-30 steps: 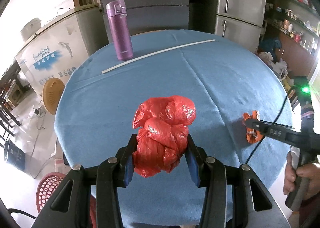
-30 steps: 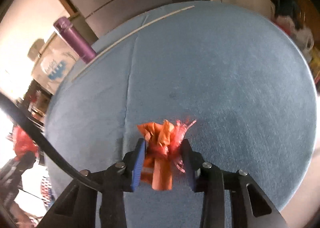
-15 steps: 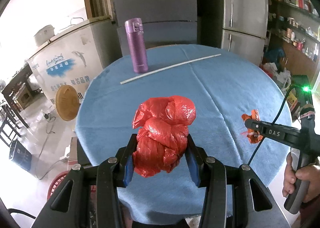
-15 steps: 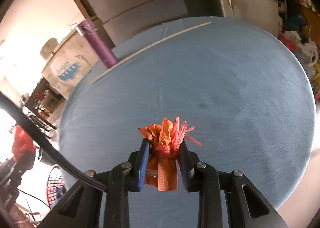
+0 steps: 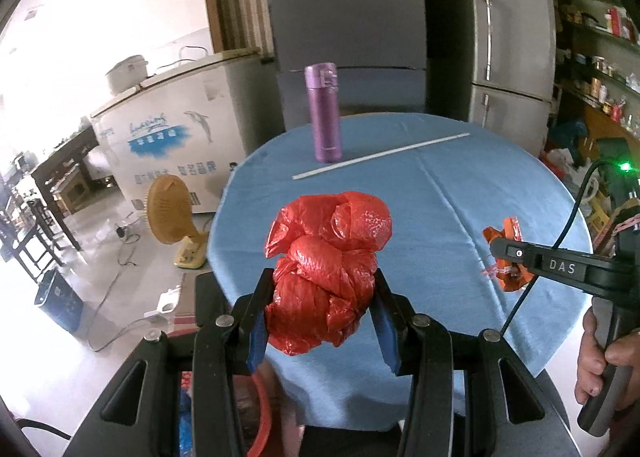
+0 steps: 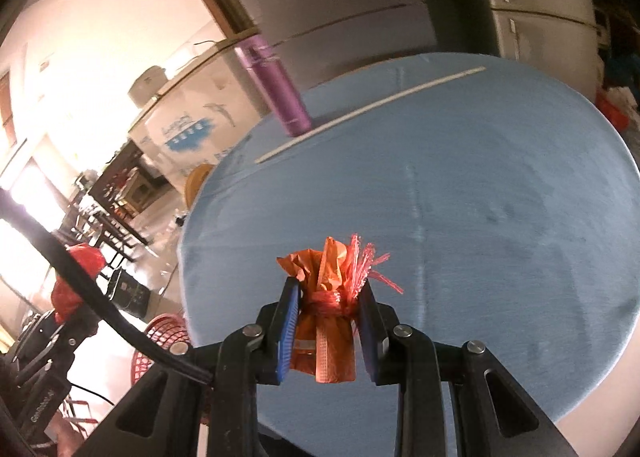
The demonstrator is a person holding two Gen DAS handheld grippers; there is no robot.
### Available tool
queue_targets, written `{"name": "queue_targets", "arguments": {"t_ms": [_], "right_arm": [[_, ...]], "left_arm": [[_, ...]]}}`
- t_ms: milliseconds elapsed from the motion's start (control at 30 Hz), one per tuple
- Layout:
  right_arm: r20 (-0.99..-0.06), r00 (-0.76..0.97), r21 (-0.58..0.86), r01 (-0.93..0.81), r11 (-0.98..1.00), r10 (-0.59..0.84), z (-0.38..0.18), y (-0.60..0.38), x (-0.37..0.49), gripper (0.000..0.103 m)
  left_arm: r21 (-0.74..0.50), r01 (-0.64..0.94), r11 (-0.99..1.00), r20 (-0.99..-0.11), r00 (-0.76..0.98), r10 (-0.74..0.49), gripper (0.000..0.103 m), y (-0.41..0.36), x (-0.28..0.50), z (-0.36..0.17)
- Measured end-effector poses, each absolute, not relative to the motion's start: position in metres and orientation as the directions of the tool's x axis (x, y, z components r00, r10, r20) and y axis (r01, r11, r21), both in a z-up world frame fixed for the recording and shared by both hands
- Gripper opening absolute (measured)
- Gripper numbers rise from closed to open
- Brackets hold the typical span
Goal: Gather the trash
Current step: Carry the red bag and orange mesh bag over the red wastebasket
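A crumpled red plastic bag (image 5: 326,269) is clamped in my left gripper (image 5: 322,289), lifted above the near edge of the round blue table (image 5: 460,217). In the right wrist view my right gripper (image 6: 326,297) is shut on a small orange wrapper bundle (image 6: 328,317) tied with red mesh, also held off the blue table (image 6: 500,197). The same right gripper (image 5: 508,257) shows at the right of the left wrist view, a hand (image 5: 604,349) on its handle. The red plastic bag (image 6: 76,277) appears again at the far left of the right wrist view.
A purple flask (image 5: 323,117) stands at the table's far side beside a long white stick (image 5: 380,156). A red basket (image 6: 162,345) sits on the floor below the table's left edge. A yellow fan (image 5: 170,213), a white chest freezer (image 5: 168,125) and grey refrigerators (image 5: 508,49) surround the table.
Both grippers have risen and pulled back from the table with their loads. The right gripper's jaws tightened on the orange bundle, which came up off the cloth.
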State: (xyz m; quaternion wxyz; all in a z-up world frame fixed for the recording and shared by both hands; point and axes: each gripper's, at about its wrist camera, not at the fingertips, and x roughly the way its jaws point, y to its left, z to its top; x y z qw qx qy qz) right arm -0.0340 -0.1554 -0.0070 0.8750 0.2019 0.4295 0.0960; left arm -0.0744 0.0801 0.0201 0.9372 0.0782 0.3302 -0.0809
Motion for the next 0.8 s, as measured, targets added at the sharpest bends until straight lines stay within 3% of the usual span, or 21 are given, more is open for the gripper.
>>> {"name": "queue_targets", "arguments": {"t_ms": [800], "right_arm": [[-0.654,0.532,0.447,-0.301,0.842,0.537,0.034,-0.028,-0.052,0.03]], "left_arm": [[0.138,0.032,0.99,-0.595,0.801,0.057,0.047,0.152,-0.109,0.025]]}}
